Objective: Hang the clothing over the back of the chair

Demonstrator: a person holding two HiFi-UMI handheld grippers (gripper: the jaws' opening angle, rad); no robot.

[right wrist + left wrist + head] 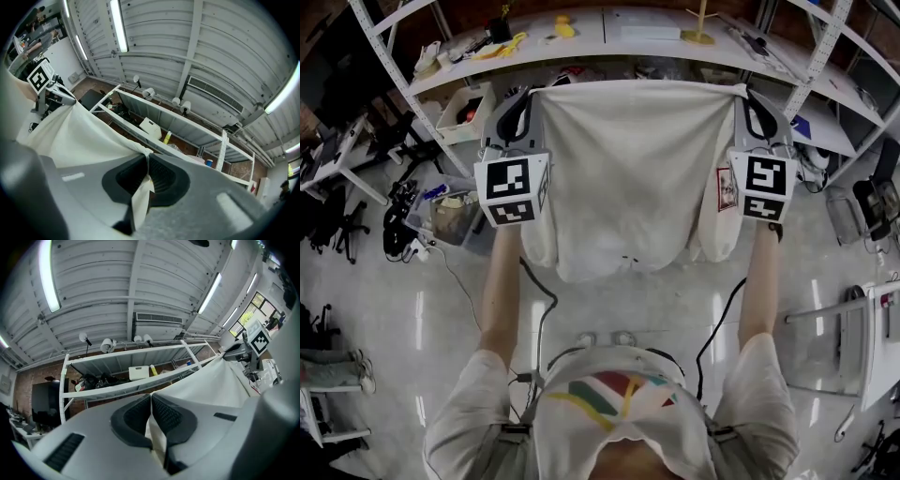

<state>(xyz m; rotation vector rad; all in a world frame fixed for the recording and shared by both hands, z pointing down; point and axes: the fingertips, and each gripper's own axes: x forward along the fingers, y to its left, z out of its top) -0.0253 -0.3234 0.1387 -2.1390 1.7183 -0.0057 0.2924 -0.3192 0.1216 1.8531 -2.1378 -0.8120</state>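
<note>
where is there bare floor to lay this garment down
Bare floor shows under the white garment, between your forearms, and right of the right gripper toward the white table. Crowded: the shelves ahead, and the bin and cables beside the left gripper.

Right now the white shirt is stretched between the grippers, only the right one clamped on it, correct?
No: the left gripper is clamped on the white shirt too, like the right gripper; the left gripper view shows fabric pinched in its jaws.

Garment [628,178] sleeve print [727,188] too small to read.
</note>
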